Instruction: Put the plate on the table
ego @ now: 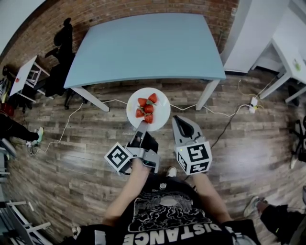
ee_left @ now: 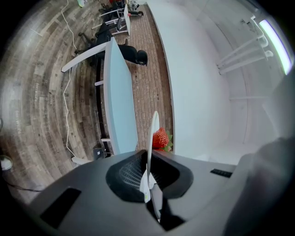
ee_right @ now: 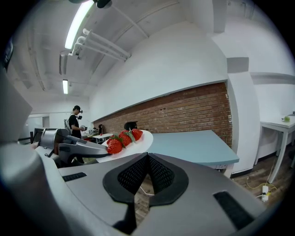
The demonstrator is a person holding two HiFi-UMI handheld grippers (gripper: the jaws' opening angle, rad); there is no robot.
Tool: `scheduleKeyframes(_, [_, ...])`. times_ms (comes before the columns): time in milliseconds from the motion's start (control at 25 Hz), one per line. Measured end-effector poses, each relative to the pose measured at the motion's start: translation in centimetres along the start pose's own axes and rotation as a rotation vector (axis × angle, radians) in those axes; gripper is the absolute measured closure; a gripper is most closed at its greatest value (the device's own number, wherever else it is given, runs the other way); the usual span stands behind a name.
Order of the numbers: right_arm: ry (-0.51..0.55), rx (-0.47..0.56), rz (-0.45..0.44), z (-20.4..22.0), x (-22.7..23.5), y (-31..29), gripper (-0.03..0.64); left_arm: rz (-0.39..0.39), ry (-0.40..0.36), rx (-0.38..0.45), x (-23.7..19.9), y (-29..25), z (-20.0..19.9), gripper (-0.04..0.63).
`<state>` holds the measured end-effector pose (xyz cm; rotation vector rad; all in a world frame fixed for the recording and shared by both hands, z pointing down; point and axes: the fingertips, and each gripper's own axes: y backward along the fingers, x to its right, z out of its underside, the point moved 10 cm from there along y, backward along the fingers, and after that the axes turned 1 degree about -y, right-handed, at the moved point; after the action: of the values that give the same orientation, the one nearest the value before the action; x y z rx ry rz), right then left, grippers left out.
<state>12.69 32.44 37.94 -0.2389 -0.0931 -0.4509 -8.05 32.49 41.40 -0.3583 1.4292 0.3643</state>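
Left tongs clamp the plate just short of the desk, right tongs closed and empty; it likely needs carrying forward next.

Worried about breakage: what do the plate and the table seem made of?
The plate: white, thin-rimmed, smooth with a slight sheen; ceramic or melamine, the look leaves it open. The table: flat, matte pale-blue top, likely painted or laminated board.

A light-blue table stands on the wood-plank floor against the far brick wall, a black office chair at its left. A white desk stands far right, and tube lights run overhead.
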Motion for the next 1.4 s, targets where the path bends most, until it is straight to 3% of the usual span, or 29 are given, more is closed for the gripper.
scheduleKeyframes(520, [-0.007, -0.021, 0.022, 0.1, 2.3, -3.8, 0.609, -0.023, 0.013, -0.014, -1.2, -4.1, -1.7, 0.577])
scheduleKeyframes(1400, [-0.03, -0.111, 0.1, -2.6, 3.4, -21.9, 0.609, -0.079, 0.084, -0.091, -4.8, -17.9, -15.7, 0.577])
